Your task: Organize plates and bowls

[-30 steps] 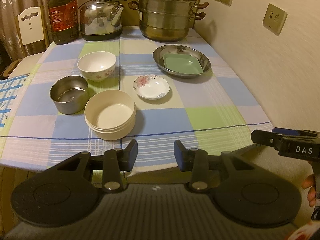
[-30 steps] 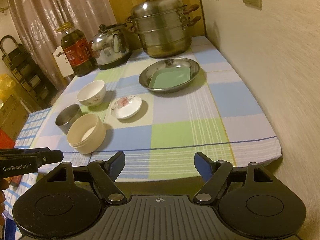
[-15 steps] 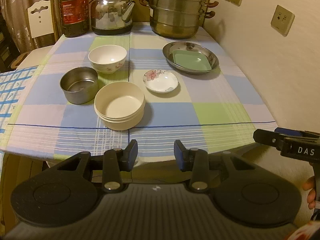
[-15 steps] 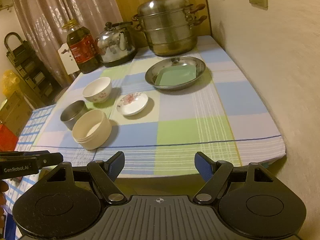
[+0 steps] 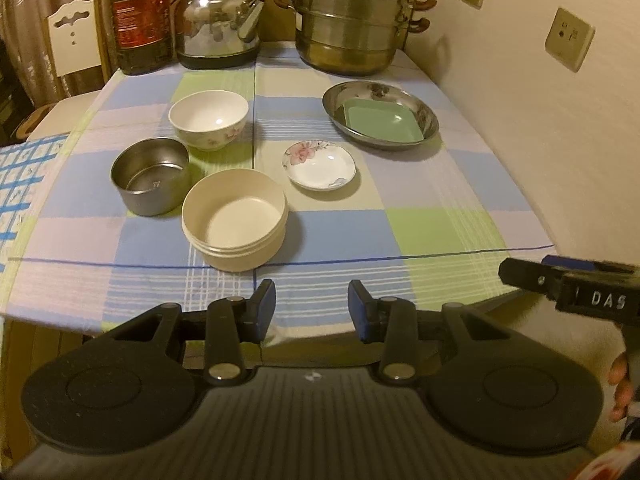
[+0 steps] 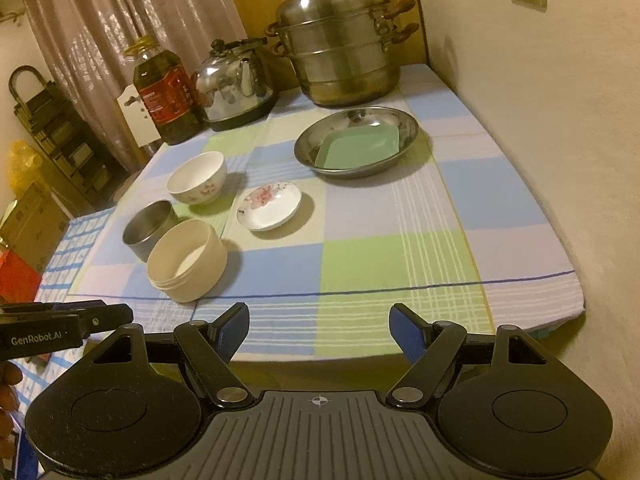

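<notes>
On the checked tablecloth sit a cream bowl (image 5: 234,218) (image 6: 186,265), a steel cup-bowl (image 5: 151,176) (image 6: 147,230), a white flowered bowl (image 5: 208,119) (image 6: 197,177), a small flowered saucer (image 5: 319,165) (image 6: 269,206), and a steel plate (image 5: 416,102) (image 6: 406,126) holding a green square dish (image 5: 382,122) (image 6: 358,148). My left gripper (image 5: 311,306) is open and empty at the near table edge, just in front of the cream bowl. My right gripper (image 6: 319,326) is open and empty, also off the near edge.
A stacked steel steamer pot (image 5: 350,16) (image 6: 340,46), a kettle (image 5: 218,20) (image 6: 236,82) and an oil bottle (image 5: 140,16) (image 6: 166,92) line the back. A wall (image 5: 540,120) runs along the right. A chair (image 5: 74,42) stands at the left.
Both grippers have moved forward towards the table, so the dishes look closer. The jaws of both stay open and nothing on the table has moved.
</notes>
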The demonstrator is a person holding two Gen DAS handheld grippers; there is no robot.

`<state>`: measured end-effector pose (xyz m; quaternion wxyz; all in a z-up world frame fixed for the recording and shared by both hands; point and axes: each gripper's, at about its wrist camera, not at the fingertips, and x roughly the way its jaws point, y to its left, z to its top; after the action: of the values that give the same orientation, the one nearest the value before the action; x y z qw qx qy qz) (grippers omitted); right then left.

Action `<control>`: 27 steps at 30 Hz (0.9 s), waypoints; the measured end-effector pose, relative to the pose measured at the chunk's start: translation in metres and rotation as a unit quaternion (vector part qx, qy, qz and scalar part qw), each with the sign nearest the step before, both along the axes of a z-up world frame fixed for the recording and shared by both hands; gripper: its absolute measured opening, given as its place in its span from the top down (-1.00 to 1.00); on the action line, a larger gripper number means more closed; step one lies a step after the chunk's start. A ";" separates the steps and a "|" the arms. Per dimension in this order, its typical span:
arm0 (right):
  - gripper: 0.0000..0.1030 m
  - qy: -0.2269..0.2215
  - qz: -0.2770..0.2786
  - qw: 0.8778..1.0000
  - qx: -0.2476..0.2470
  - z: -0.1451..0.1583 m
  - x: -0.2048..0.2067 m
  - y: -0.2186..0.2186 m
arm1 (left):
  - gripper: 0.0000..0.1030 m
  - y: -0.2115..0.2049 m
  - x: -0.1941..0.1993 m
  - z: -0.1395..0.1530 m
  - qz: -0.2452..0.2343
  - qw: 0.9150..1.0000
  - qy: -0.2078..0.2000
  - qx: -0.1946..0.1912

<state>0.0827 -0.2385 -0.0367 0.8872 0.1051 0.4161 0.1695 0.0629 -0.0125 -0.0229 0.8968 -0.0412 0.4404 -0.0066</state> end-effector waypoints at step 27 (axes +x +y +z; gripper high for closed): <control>-0.08 0.058 0.007 0.998 -0.005 -0.042 0.145 0.035 | 0.31 0.040 0.176 -0.037 -0.051 0.998 0.027 0.002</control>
<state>0.2275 -0.2038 -0.0784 0.8608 0.1072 0.4686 0.1671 0.2386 0.0280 -0.0598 0.8831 -0.0168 0.4662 -0.0497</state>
